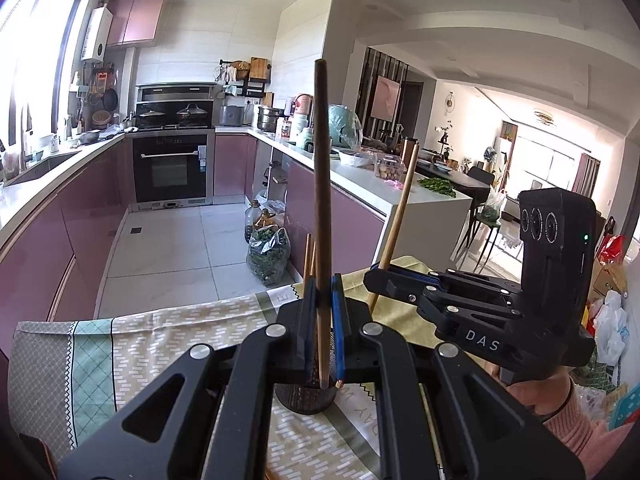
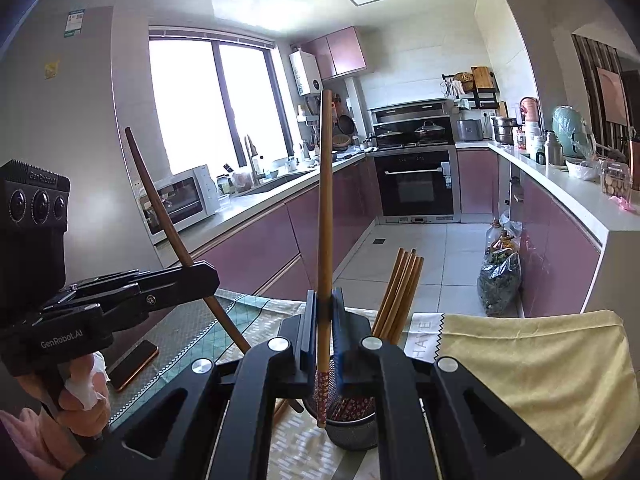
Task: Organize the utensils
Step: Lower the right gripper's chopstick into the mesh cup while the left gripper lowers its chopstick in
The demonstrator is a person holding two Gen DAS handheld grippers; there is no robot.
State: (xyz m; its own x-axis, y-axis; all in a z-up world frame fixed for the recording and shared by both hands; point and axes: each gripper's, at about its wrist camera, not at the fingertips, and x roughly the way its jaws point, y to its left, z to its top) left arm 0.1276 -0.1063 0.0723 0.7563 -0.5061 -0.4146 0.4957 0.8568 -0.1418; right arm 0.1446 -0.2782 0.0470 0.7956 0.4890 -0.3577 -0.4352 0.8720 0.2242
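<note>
In the left wrist view my left gripper (image 1: 324,292) is shut on a dark brown chopstick (image 1: 321,160) that stands upright, its lower tip over the dark mesh holder (image 1: 304,398). To the right, my right gripper (image 1: 376,276) is shut on a lighter chopstick (image 1: 400,216). In the right wrist view the right gripper (image 2: 325,304) clamps that light chopstick (image 2: 325,200), its red patterned end just above the holder's rim (image 2: 352,432). Several chopsticks (image 2: 400,292) lean inside the holder. At the left, the left gripper (image 2: 200,276) holds the dark chopstick (image 2: 160,204) tilted.
The holder stands on a table with a patterned cloth (image 1: 140,344) and a yellow cloth (image 2: 520,360). A phone (image 2: 134,364) lies at the left on the cloth. Beyond the table edge is the kitchen floor, with a bag of greens (image 2: 500,280) by the counter.
</note>
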